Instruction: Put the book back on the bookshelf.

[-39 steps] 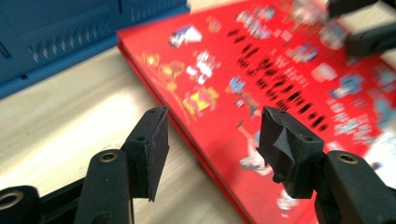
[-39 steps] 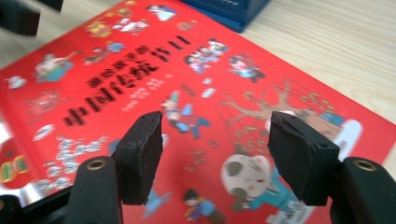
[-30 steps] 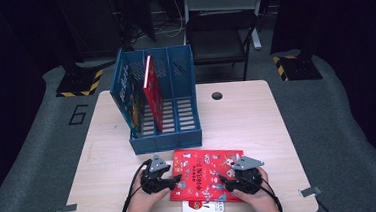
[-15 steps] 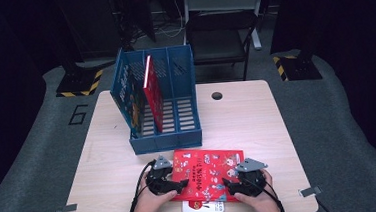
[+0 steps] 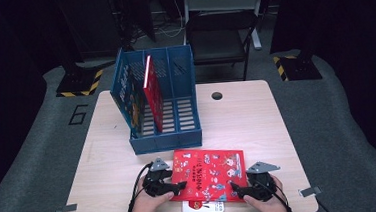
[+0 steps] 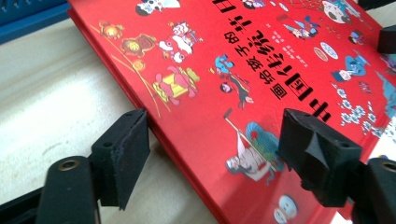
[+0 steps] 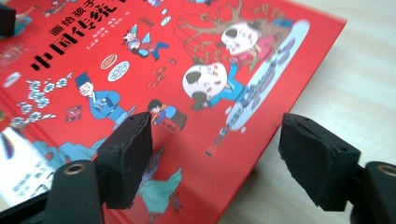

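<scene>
Red and glossy, the picture book is lying flat on the pale bench, just in front of the blue file rack, and it is being approached from both short sides at once. The left gripper is being held with its fingers spread wide; one pad is resting out over bare wood and the other is standing over the cover, so the book's left edge is being bracketed but not pinched. The right gripper is being kept equally wide, its fingers straddling the opposite edge, again with nothing clamped. Both sets of jaws have just been opening. A white booklet is peeking out from beneath, nearer the hands. The two-sided stance is probably being taken so the broad cover can be lifted level toward the rack, where another red book is already standing upright.
</scene>
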Demonstrator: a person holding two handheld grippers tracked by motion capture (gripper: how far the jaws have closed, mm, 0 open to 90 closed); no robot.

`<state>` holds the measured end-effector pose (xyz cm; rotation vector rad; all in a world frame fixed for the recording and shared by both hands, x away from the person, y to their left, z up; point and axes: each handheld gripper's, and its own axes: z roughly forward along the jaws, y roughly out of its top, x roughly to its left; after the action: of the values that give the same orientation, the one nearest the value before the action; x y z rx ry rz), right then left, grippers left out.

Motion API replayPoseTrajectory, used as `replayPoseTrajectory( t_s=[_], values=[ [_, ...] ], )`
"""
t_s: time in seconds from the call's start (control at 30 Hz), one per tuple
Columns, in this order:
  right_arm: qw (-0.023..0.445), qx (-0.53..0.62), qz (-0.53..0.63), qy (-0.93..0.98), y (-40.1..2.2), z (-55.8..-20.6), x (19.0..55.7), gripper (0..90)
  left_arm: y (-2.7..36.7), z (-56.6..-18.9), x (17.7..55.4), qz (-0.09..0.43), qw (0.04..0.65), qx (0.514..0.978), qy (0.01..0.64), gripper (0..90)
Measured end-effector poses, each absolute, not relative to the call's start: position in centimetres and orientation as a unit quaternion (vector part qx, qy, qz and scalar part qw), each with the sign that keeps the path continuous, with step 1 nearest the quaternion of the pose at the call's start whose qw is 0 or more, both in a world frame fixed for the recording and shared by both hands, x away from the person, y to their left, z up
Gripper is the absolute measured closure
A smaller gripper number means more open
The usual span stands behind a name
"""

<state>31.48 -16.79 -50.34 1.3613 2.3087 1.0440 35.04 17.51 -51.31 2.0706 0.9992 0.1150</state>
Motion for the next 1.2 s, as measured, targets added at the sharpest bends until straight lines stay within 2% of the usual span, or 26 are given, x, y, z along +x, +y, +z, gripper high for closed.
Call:
replayPoseTrajectory(
  t_s=[0.2,0.3,0.93,1.2],
  values=[
    [0.102,0.481,0.371,0.788,-17.4,-50.7,31.9,23.2,17.5,-51.2,34.6,0.044,0.403,0.821,0.402,27.6],
    [0.072,0.491,0.379,0.781,-17.5,-51.0,32.2,24.0,17.6,-51.3,34.4,0.041,0.409,0.815,0.409,27.5],
    [0.082,0.480,0.391,0.781,-16.7,-51.0,33.9,23.8,18.4,-51.4,34.5,0.057,0.411,0.804,0.426,29.0],
    [0.092,0.477,0.387,0.784,-16.2,-50.7,34.5,23.9,18.8,-51.6,34.1,0.040,0.414,0.797,0.438,26.2]
  ],
)
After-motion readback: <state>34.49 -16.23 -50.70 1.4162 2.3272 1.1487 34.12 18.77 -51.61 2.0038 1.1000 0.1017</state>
